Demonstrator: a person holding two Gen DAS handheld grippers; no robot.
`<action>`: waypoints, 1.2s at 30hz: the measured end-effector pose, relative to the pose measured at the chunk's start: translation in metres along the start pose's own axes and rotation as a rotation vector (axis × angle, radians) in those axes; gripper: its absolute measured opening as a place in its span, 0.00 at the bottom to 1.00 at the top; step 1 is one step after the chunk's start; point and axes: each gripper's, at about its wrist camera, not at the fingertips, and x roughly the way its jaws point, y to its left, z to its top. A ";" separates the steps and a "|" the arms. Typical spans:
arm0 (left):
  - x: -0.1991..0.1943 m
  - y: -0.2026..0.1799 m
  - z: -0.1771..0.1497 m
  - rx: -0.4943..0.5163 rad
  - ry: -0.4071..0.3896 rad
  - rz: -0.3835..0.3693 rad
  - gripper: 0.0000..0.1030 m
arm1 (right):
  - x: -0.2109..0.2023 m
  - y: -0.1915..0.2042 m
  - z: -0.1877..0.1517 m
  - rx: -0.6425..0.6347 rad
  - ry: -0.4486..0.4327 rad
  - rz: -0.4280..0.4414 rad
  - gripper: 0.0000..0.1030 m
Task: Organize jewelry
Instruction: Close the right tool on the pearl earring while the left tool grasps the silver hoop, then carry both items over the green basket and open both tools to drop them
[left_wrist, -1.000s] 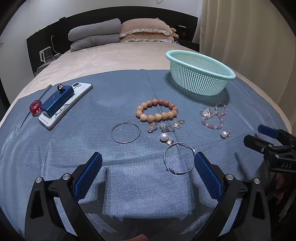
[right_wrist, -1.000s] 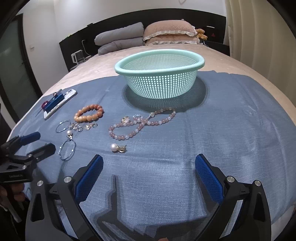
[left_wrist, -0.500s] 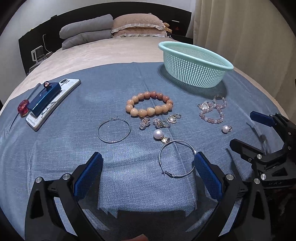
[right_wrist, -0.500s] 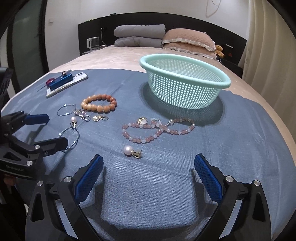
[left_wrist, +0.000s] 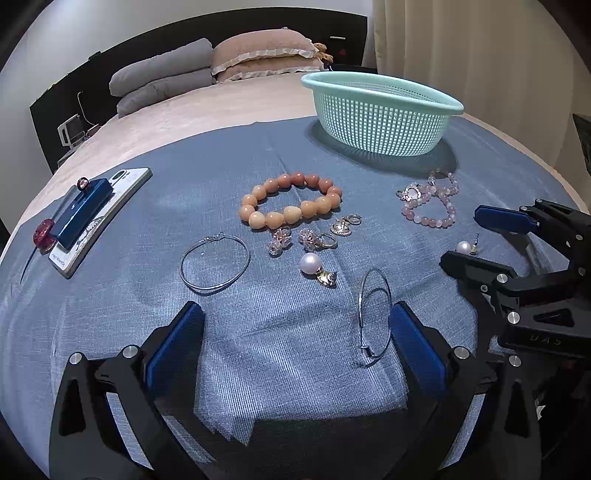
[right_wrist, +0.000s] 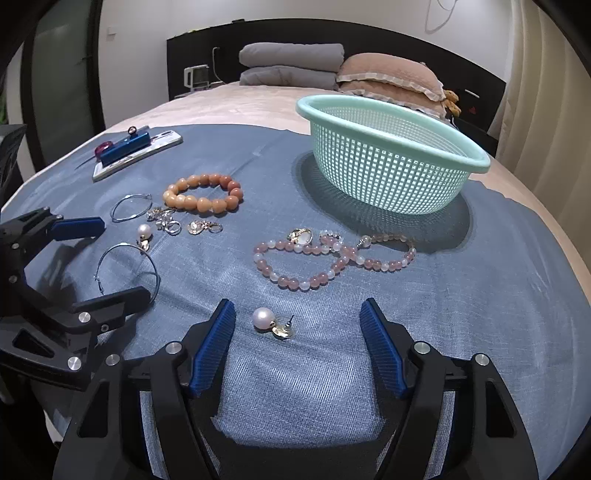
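Right wrist view: jaws have just been closing around pearl earring (right_wrist: 272, 323)

Little legible lettering on the bed

Raised letters, apparently "UAS", mark the right gripper (left_wrist: 465, 240) body at the left wrist view's right edge; small print on the phone case (left_wrist: 103, 218) is unreadable.
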 end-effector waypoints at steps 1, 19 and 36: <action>0.000 0.000 0.000 0.002 0.001 -0.005 0.96 | -0.001 0.002 0.000 -0.010 -0.001 0.002 0.51; -0.015 0.002 -0.001 0.012 -0.028 -0.129 0.04 | -0.008 0.009 -0.003 -0.038 -0.002 0.042 0.10; -0.039 0.020 -0.002 -0.075 0.006 -0.253 0.02 | -0.025 -0.004 -0.004 0.038 0.013 0.071 0.10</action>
